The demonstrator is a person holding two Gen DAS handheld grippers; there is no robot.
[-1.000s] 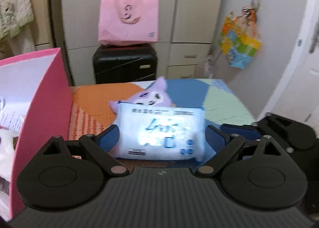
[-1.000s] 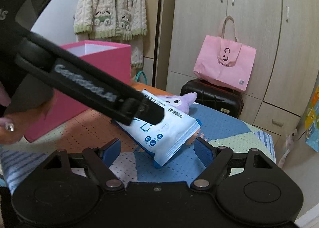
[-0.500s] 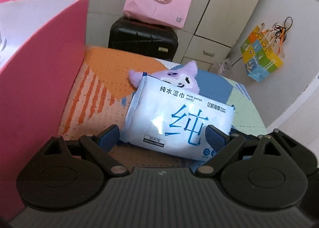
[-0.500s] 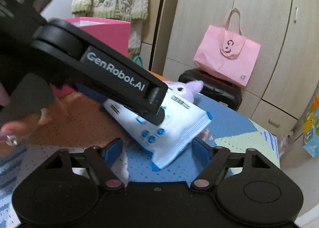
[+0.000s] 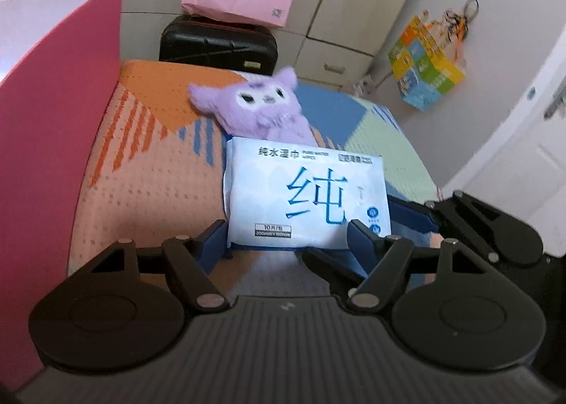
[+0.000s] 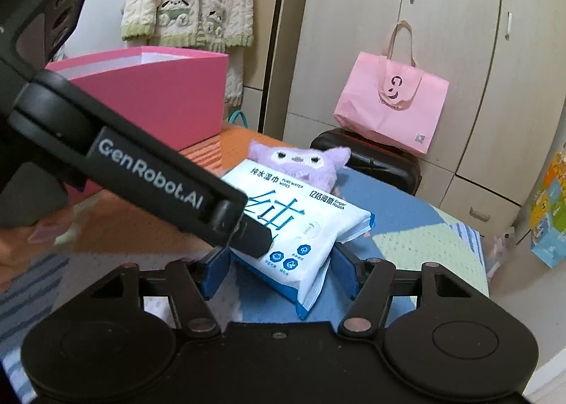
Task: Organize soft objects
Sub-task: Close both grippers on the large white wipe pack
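The tidying has only just begun. A white and blue pack of wipes [image 5: 306, 197] lies on the table [image 5: 152, 188], and a purple plush toy [image 5: 260, 110] sits just behind it, touching its far edge. Both soft things are out on the table and not put away yet.

A big pink box [image 6: 159, 89] stands at the left side of the table. From here only a white inside wall shows, so I cannot tell what is in it. It looks like the place where the soft things should go. Far off, a pink bag [image 6: 391, 100] rests on a black suitcase [image 5: 217, 43] by the cupboards.

The left gripper [image 5: 286, 238] has the near end of the pack between its fingers, and its jaws are closing. Its pads look very close to the pack, but I cannot tell if they squeeze it yet. The right gripper [image 6: 279, 271] is closing too, around a corner of the same pack, and there is a gap on both sides

Left to do: grab the pack, put it away, then the plush toy
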